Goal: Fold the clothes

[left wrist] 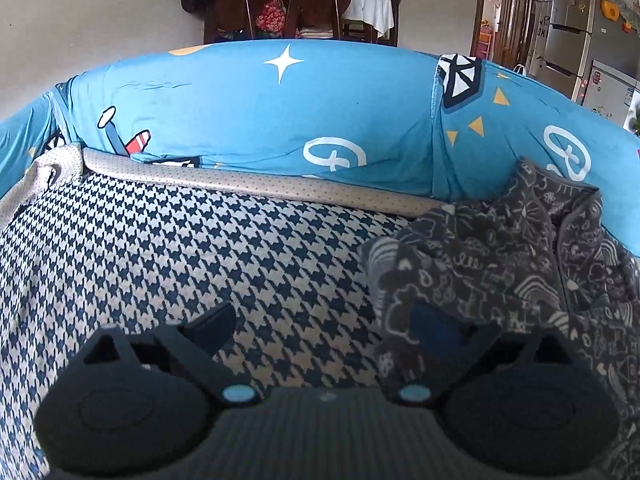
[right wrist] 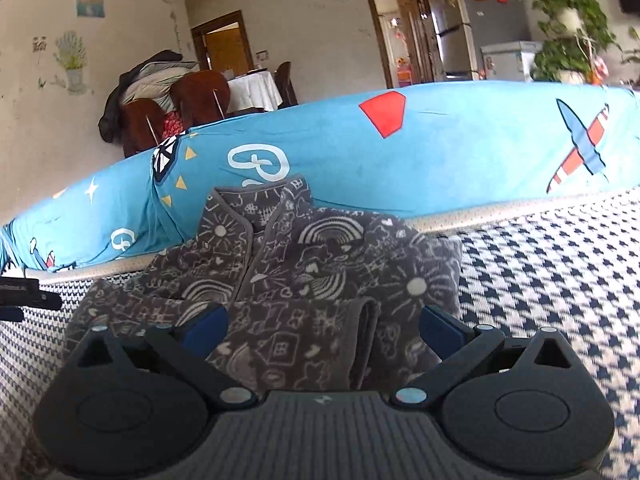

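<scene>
The right wrist view shows the whole grey doodle-print garment bunched against the back edge of the houndstooth sofa seat, a folded flap lying between the spread fingers of the right gripper, which press on nothing. The left wrist view catches only the garment's left part; the left gripper stands wide apart, one finger seemingly over cloth, contact unclear. One blue cartoon-print cushion runs behind. Two brown chairs stand beyond
</scene>
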`<state>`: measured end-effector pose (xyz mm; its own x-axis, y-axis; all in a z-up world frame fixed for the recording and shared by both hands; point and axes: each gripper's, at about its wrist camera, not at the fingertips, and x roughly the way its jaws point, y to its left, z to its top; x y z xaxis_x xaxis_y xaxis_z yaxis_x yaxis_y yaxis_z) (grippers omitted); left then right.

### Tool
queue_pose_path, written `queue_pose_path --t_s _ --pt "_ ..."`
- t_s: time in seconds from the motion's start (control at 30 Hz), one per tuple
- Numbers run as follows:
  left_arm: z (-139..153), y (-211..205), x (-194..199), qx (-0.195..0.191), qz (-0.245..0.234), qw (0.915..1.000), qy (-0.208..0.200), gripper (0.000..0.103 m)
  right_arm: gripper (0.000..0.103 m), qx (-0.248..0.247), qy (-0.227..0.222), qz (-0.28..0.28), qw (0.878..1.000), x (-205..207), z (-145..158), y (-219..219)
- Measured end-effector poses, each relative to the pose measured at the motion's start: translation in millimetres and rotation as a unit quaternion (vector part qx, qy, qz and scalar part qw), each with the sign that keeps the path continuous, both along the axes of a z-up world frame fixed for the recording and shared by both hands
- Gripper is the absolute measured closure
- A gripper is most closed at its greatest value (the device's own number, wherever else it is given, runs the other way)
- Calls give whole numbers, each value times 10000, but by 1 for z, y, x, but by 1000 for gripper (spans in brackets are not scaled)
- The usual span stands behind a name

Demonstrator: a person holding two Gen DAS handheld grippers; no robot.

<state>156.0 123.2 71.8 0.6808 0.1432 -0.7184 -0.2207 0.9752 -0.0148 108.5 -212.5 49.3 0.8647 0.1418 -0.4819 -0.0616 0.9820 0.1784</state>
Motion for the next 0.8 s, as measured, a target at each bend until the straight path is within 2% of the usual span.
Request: queue_pose_path --t_s 0.07,0.23,0.4,0.53,0.63,0.73,0.8 --pt "-3 5 2 -16 88 9999 60 5 6 -65 -21 43 10000 8 -2 -3" --pt "-4 8 0 27 10 10000 -55 0 18 134 141 60 9998 28 -10 -17" --pt "-6 9 1 -20 -47 9999 -109 0 44 13 424 386 9984 44 -21 -13" --pt "-8 10 2 -11 -74 9999 -102 0 46 -93 516 464 9975 51 -26 -4" --pt "-12 9 3 66 -88 9999 -45 0 55 -127 578 455 9972 53 -29 -1" --pt "-14 10 5 69 -71 10000 11 0 70 -175 618 420 9971 55 -30 1" --pt "-16 12 6 49 -5 10000 36 0 90 -254 608 372 9971 54 -28 2"
